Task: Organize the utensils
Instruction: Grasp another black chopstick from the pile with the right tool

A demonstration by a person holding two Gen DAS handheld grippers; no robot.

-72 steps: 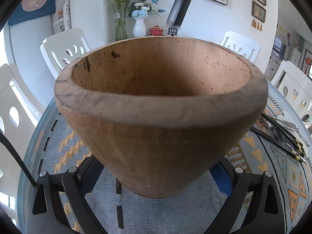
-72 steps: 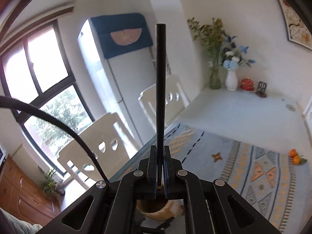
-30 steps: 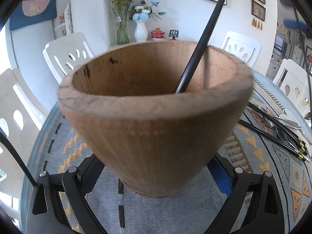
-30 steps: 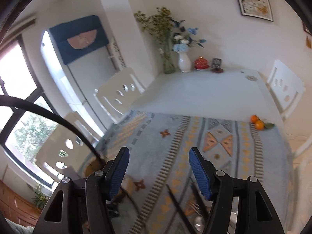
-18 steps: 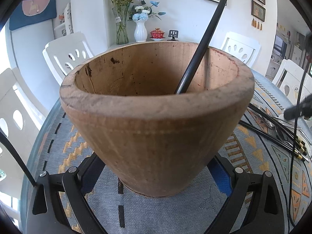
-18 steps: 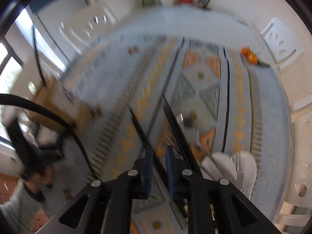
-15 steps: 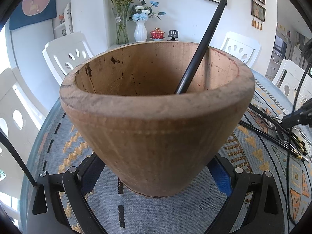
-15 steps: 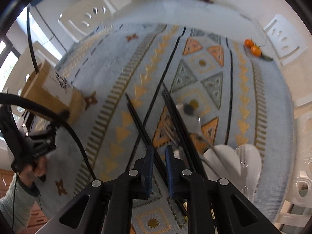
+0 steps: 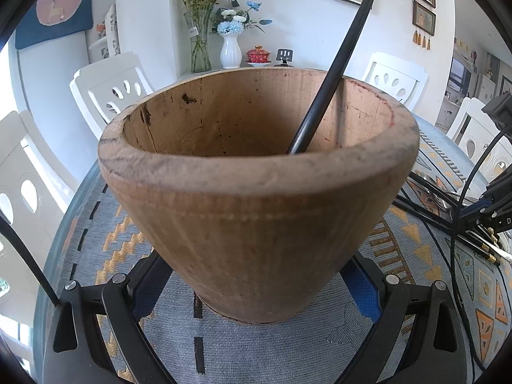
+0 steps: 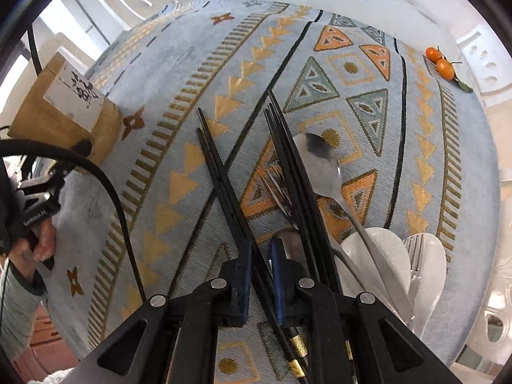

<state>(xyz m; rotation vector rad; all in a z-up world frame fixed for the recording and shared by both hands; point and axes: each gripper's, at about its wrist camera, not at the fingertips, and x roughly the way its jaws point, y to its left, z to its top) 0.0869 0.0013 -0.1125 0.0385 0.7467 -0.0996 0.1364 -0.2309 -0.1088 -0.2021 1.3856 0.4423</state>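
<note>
Left wrist camera sits low, very close behind the wooden holder (image 9: 256, 192), facing the far wall. Right wrist camera looks steeply down, close over the patterned tablecloth (image 10: 320, 73). Both views share the holder and cloth.

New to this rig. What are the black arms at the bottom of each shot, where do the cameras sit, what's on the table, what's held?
No robot: a person carries two handheld two-finger grippers, each with a fisheye camera looking along its fingers. The left gripper straddles a tapered wooden cup with one black chopstick in it; whether its blue pads press the cup I cannot tell. The right gripper points down, closed on a black chopstick pair. On the patterned blue tablecloth: more chopsticks, a metal spoon, forks, white spoons.
</note>
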